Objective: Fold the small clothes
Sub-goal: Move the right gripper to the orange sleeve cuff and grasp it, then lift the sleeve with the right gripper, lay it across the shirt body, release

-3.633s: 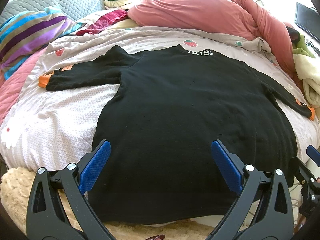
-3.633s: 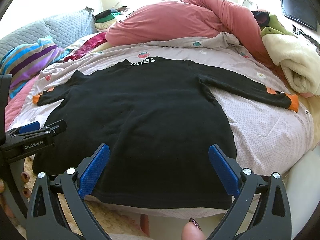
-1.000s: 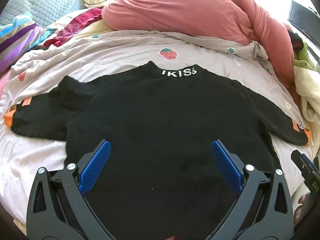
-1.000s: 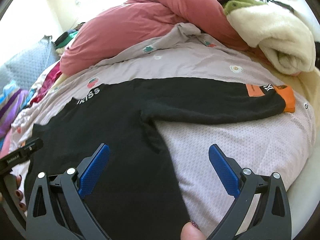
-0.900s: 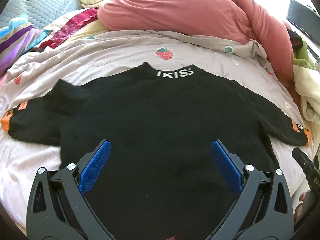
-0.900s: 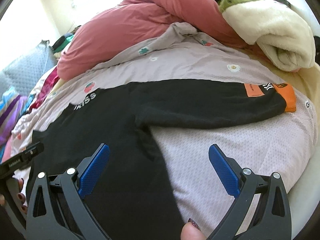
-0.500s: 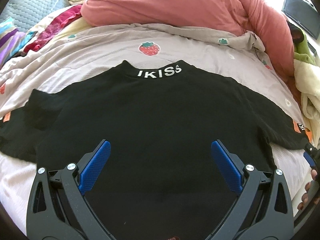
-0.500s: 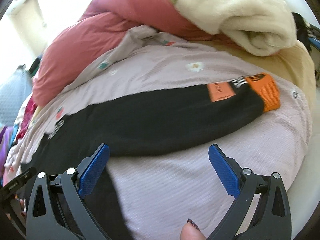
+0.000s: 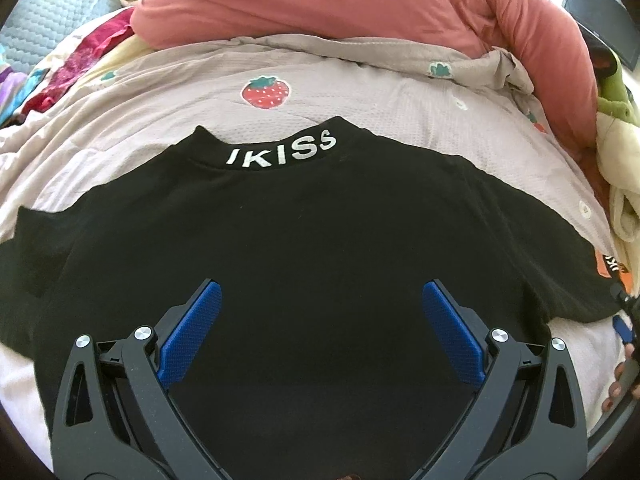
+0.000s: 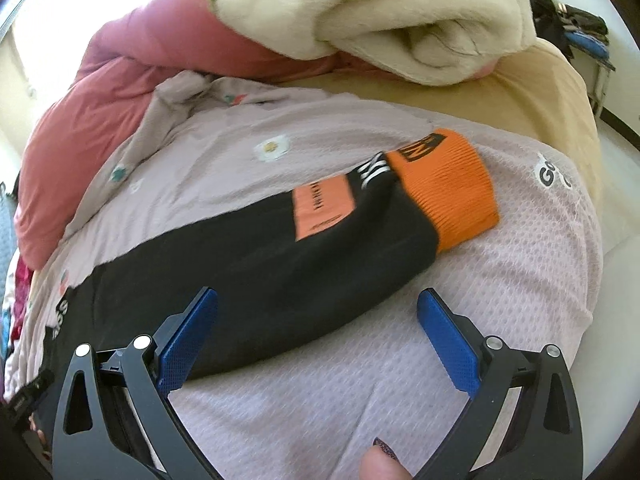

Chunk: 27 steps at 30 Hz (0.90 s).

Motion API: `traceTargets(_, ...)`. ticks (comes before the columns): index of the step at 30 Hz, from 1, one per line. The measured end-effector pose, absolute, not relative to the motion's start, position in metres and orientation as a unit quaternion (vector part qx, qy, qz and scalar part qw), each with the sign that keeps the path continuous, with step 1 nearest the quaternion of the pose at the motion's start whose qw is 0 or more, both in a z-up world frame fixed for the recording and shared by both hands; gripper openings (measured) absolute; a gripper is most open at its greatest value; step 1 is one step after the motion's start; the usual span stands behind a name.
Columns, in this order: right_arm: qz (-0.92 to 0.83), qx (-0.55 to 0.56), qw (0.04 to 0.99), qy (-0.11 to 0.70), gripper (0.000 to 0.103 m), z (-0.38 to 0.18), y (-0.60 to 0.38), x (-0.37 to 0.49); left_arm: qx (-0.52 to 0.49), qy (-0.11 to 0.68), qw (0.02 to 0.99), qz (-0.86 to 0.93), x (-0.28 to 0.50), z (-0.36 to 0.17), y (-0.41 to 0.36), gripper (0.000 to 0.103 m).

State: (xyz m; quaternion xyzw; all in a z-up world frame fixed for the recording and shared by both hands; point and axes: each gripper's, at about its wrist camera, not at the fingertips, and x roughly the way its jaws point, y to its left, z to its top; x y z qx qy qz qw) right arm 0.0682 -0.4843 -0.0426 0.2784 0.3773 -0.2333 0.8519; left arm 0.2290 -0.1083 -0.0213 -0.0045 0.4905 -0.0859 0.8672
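Note:
A black long-sleeved top (image 9: 312, 240) lies flat on the bed, its collar lettered "IKISS" (image 9: 280, 154) pointing away from me. My left gripper (image 9: 320, 320) hovers open over the chest, nothing between its blue pads. In the right wrist view the top's right sleeve (image 10: 272, 252) stretches across the pale cover and ends in an orange cuff (image 10: 448, 196) with an orange patch (image 10: 322, 210) beside it. My right gripper (image 10: 318, 322) is open just short of the sleeve's near edge, holding nothing. The left sleeve runs out of the left wrist view at the left edge.
A pale lilac quilt with a strawberry print (image 9: 266, 92) covers the bed. A pink duvet (image 9: 360, 8) is heaped at the back. A cream fleece blanket (image 10: 380, 16) lies rolled beyond the cuff, over a tan sheet (image 10: 552, 92). Coloured clothes (image 9: 72, 68) lie at the far left.
Both grippers have moved forward over the top. The left one has closed in on the collar. The right one has swung right toward the sleeve and its orange cuff. Both stayed open.

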Motion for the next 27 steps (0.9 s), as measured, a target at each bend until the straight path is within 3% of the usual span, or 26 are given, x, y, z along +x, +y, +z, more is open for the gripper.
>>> traceTargets(12,-0.266,0.339,0.843,0.323,0.098,-0.057,-0.535,0.079,-0.016,0.494,0.865,-0.085,0.233,-0.032,-0.102,0.095)
traceTargets(13,-0.262,0.338,0.844,0.323,0.091,-0.057,-0.535,0.081,-0.018,0.495,0.865,-0.085,0.233,-0.032,-0.101,0.095)
traceTargets(14,-0.260,0.336,0.846,0.323,0.075,-0.056,-0.534,0.081,-0.019,0.495,0.864,-0.085,0.233,-0.031,-0.100,0.095)
traceTargets(17,-0.262,0.331,0.846,0.327,0.046,-0.056,-0.533,0.083,-0.021,0.488,0.868,-0.089,0.230,-0.027,-0.096,0.095)
traceTargets(19,-0.266,0.329,0.847,0.321,0.031,-0.053,-0.533,0.081,-0.023,0.486,0.869,-0.089,0.229,-0.025,-0.093,0.095)
traceTargets(22,-0.249,0.316,0.863,0.304,0.024,-0.043,-0.525,0.079,-0.029,0.485,0.870,-0.088,0.229,-0.022,-0.086,0.095)
traceTargets(27,-0.202,0.284,0.895,0.277,0.020,-0.014,-0.498,0.082,-0.044,0.477,0.874,-0.079,0.228,-0.016,-0.071,0.095)
